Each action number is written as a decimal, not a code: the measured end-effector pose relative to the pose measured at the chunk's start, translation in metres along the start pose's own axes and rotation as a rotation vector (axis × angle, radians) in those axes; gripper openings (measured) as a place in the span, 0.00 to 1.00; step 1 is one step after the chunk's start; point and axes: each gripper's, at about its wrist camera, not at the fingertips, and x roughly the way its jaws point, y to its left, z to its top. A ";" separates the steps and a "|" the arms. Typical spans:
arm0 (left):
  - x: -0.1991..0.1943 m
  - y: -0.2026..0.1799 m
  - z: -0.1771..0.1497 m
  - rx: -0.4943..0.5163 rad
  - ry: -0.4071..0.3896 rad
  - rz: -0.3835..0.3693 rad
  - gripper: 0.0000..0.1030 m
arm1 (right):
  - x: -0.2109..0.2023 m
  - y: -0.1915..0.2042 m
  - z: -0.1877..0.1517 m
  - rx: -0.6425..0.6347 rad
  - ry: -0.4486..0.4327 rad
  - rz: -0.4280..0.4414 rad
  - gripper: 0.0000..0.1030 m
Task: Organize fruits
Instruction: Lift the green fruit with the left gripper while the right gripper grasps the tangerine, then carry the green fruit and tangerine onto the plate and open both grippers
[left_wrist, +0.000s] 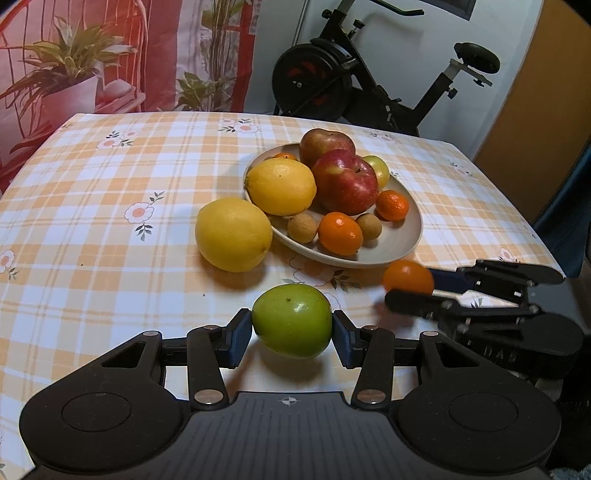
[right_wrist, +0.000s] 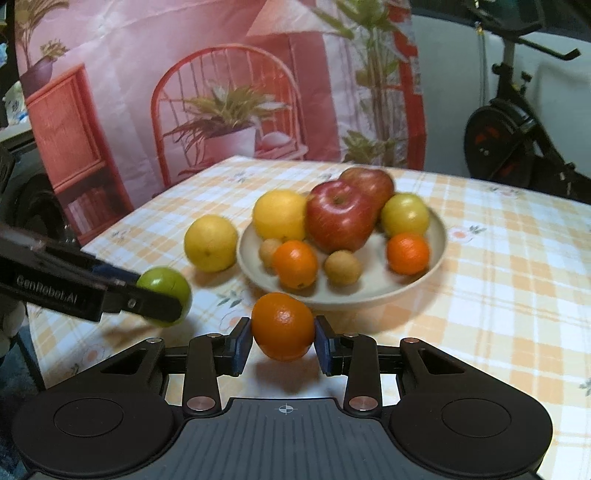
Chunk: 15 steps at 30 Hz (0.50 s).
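My left gripper (left_wrist: 292, 332) is shut on a green fruit (left_wrist: 291, 319), held just above the tablecloth near the front edge; the same fruit (right_wrist: 166, 291) and gripper show at the left of the right wrist view. My right gripper (right_wrist: 283, 341) is shut on a small orange (right_wrist: 283, 325), also seen at the right of the left wrist view as an orange (left_wrist: 408, 277) between dark fingers. Behind both stands a beige bowl (left_wrist: 391, 247) holding two red apples, a lemon, a yellow-green fruit, small oranges and brown round fruits. A loose lemon (left_wrist: 232, 234) lies left of the bowl.
The table wears an orange-checked cloth (left_wrist: 110, 206) with flowers. A printed curtain hangs behind it, and an exercise bike (left_wrist: 369, 74) stands at the back right. The cloth left of the lemon is bare.
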 end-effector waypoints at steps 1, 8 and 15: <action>0.000 0.000 0.000 0.000 -0.001 -0.001 0.48 | -0.001 -0.002 0.001 0.001 -0.008 -0.006 0.32; 0.000 0.001 0.000 -0.006 -0.001 -0.001 0.48 | -0.002 -0.018 0.011 0.004 -0.034 -0.061 0.32; 0.000 -0.006 0.009 0.028 -0.019 -0.003 0.48 | 0.003 -0.028 0.018 -0.021 -0.043 -0.089 0.32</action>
